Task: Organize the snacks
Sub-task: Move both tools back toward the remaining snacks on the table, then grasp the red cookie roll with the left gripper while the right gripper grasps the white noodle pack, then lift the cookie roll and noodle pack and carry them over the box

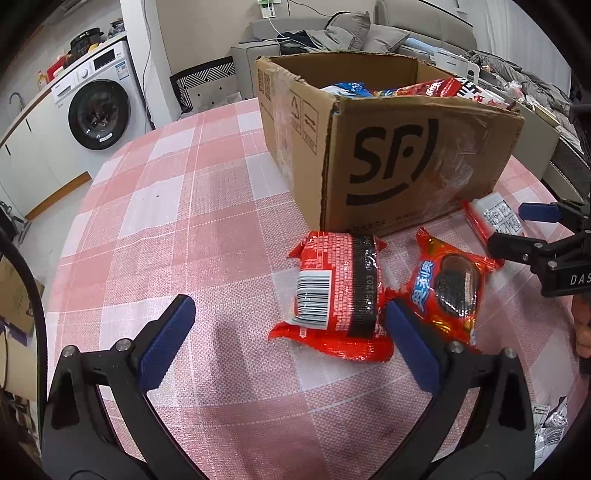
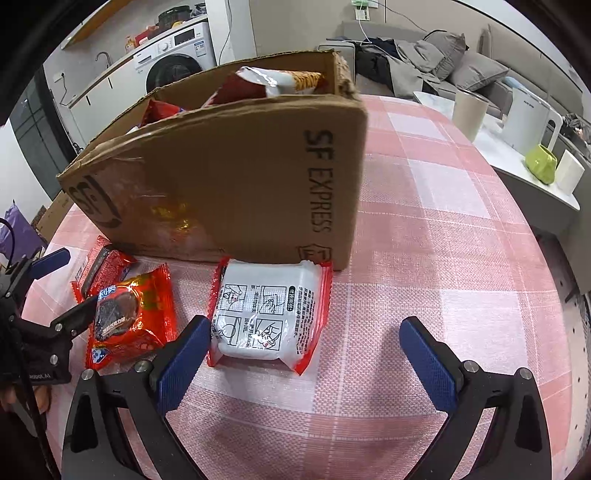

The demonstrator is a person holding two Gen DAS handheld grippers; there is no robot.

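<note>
An open SF cardboard box (image 1: 424, 155) stands on the table and holds several snack packs; it also shows in the right wrist view (image 2: 229, 177). In front of it lie a red pack with a barcode (image 1: 332, 295), a red Oreo pack (image 1: 450, 291) and a white-backed pack (image 1: 493, 218). My left gripper (image 1: 288, 314) is open just above the table, its right finger beside the barcode pack. My right gripper (image 2: 303, 332) is open, its left finger next to the white-backed pack (image 2: 266, 317). The Oreo pack (image 2: 129, 317) and the barcode pack (image 2: 101, 266) lie to its left.
The table has a pink plaid cloth (image 1: 192, 206). A washing machine (image 1: 96, 107) stands far left, a sofa with clothes (image 1: 354, 33) behind. A side table holds a white kettle (image 2: 528, 118), a green pot (image 2: 541, 162) and cups. A silver wrapper (image 1: 552, 424) lies at the table's right edge.
</note>
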